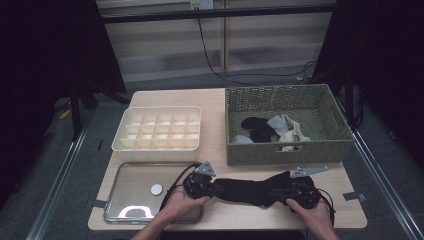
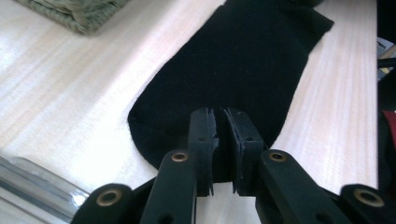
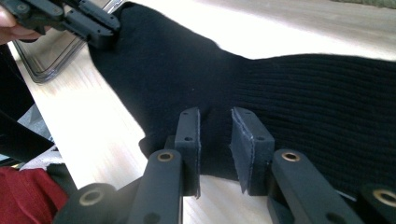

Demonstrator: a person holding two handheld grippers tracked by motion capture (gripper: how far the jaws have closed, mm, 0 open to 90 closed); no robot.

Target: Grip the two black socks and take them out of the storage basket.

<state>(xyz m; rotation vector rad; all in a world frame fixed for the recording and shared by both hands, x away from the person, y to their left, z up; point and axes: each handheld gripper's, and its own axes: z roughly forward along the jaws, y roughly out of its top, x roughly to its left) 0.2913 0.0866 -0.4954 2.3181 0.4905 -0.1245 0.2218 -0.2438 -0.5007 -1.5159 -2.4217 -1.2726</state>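
1. A long black ribbed sock (image 1: pixel 250 191) lies flat on the pale wooden table (image 1: pixel 215 125), at about 6 o'clock of the table top, stretched between both grippers.
2. The left gripper (image 2: pixel 222 135) has its jaws almost together and pinches the toe end of the sock; in the high view it (image 1: pixel 200 186) is at 7 o'clock.
3. The right gripper (image 3: pixel 219 140) keeps a narrow gap, and a fold of the sock sits between the pads; whether they press on it cannot be told. In the high view it (image 1: pixel 300 192) is at 5 o'clock.
4. A green woven rectangular basket (image 1: pixel 330 147) stands at 2 o'clock and holds black, grey and cream socks (image 1: pixel 272 130).
5. A cream plastic organiser box with many small cells (image 1: pixel 159 145) stands at 10 o'clock.
6. A clear shallow plastic tray (image 1: pixel 125 200) lies at 8 o'clock, with a small white round disc (image 1: pixel 156 189) in it.
7. No readable writing or brand is visible.
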